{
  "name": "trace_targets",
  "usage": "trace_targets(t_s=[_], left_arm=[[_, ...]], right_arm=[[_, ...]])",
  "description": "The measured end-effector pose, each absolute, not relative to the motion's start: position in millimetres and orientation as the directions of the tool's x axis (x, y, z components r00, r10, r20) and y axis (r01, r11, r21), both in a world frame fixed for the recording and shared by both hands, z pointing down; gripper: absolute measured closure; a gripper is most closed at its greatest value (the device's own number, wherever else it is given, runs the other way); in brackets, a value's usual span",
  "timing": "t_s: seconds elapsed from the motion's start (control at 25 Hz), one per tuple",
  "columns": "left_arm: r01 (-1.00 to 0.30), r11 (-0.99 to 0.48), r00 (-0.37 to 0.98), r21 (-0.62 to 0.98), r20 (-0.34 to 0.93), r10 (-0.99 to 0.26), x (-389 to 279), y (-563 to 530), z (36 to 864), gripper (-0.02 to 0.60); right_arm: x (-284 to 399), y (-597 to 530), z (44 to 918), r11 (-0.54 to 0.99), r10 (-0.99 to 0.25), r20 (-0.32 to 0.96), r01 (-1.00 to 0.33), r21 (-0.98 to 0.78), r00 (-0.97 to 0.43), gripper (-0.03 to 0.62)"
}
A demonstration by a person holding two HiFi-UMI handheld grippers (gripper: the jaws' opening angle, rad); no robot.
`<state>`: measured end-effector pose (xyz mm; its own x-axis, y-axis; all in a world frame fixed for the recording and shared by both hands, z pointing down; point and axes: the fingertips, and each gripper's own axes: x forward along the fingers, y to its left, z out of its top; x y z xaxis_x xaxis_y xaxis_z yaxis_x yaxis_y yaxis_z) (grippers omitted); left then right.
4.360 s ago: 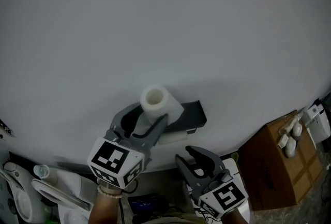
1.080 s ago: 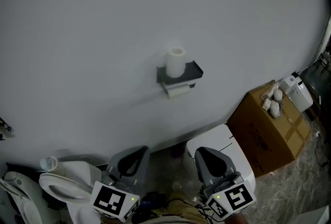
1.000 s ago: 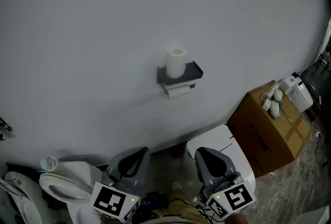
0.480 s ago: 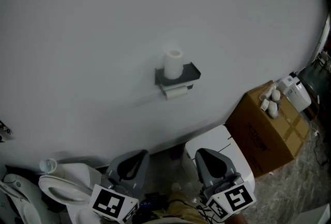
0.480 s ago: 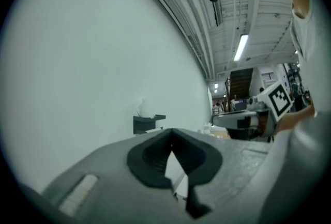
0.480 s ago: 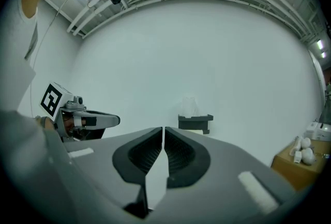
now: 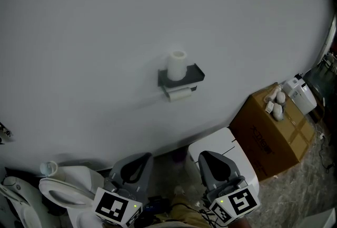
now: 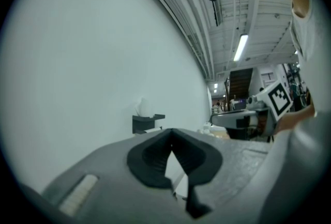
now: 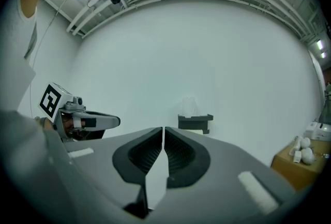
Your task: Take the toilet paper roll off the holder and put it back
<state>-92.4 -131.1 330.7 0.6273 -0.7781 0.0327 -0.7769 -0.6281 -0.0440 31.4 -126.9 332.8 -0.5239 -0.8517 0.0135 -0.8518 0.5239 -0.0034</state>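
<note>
TP roll [image 7: 176, 65] stands upright on the wall holder [image 7: 196, 72], 2nd roll [image 7: 180, 93] just under. I've got left gripper [image 7: 143, 156] and right gripper [image 7: 204, 155] low, facing the wall, well apart from it, both w/ jaws closed, nothing between them.

Standing upright on the dark wall-mounted holder [image 7: 197, 72]: a white toilet paper roll [image 7: 176, 65]; hung just beneath, a second roll [image 7: 180, 93].

No text can be read. Faint print is seen on the box [image 7: 261, 135], too small to be made out. Only coded square markers are borne by the left cube [image 7: 116, 206] and right cube [image 7: 238, 204].
</note>
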Motion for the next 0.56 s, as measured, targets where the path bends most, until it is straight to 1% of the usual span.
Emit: trace_targets(t_s=[0.56], left_arm=[[-0.768, -0.639, 0.638, -0.035, 0.033, -0.769, -87.1, -129.8, 331.8, 0.586]], right_arm=[[34.8, -124.6, 334.6, 0.518, -0.855, 0.021, -0.855, -0.001, -0.518, 0.577]])
